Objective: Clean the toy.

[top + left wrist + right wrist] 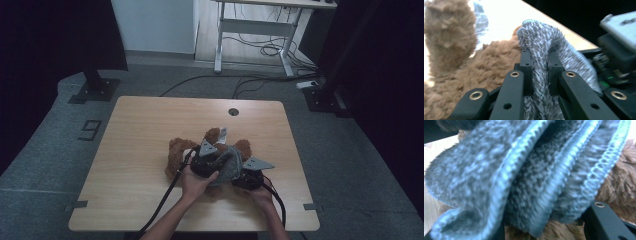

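Brown teddy bear (177, 152) lower centre on table (140, 130), left gripper (206, 161) pinching grey fleece garment (229, 165) over it, right gripper (246, 176) jaws loosely around stitched hem, bare tabletop all around, front edge near.

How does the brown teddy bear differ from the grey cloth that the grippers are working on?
The bear is brown and shaggy; the cloth is speckled grey with a stitched pale edge. The bear is a stuffed shape lying on the table; the cloth is a thin piece, folded and draped over it. The left gripper is clamped on the cloth, not on the bear. Both are soft and fuzzy.
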{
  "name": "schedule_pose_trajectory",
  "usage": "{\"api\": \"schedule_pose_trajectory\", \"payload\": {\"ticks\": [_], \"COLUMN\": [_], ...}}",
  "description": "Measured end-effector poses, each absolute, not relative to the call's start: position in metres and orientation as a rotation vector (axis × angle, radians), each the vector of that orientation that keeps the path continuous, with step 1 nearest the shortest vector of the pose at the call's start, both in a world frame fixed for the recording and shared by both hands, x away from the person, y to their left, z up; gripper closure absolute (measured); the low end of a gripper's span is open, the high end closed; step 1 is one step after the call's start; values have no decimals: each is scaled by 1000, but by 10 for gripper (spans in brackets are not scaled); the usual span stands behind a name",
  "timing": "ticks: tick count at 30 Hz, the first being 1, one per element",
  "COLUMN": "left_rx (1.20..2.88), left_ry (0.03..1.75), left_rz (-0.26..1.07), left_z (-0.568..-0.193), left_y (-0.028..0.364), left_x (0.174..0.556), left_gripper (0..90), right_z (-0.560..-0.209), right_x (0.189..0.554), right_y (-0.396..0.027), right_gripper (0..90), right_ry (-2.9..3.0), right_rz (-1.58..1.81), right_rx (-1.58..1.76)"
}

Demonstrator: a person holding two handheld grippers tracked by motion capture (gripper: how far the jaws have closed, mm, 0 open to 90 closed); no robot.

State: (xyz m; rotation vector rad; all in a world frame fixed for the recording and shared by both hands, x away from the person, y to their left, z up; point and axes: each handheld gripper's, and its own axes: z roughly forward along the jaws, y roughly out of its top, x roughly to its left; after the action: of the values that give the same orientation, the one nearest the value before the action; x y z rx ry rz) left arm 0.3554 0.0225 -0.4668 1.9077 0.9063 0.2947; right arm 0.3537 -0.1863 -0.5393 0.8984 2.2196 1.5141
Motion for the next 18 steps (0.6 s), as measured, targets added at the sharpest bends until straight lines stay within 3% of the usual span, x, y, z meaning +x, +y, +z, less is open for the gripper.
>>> {"api": "schedule_pose_trajectory", "payload": {"ticks": [8,11,18], "left_rx": [1870,1820,1716], "left_ry": [1023,1042,1090], "left_rz": [403,341,403], "left_z": [-473,-478,-466], "left_y": [80,105,144], "left_x": [353,352,348], "left_gripper": [787,801,801], "right_z": [-539,-539,-539], "right_x": [352,350,350], "right_y": [-186,-185,-184], "right_gripper": [518,516,516], "right_ry": [2228,2237,2241], "right_rz": [1516,1516,1521], "right_rx": [904,881,892]}}
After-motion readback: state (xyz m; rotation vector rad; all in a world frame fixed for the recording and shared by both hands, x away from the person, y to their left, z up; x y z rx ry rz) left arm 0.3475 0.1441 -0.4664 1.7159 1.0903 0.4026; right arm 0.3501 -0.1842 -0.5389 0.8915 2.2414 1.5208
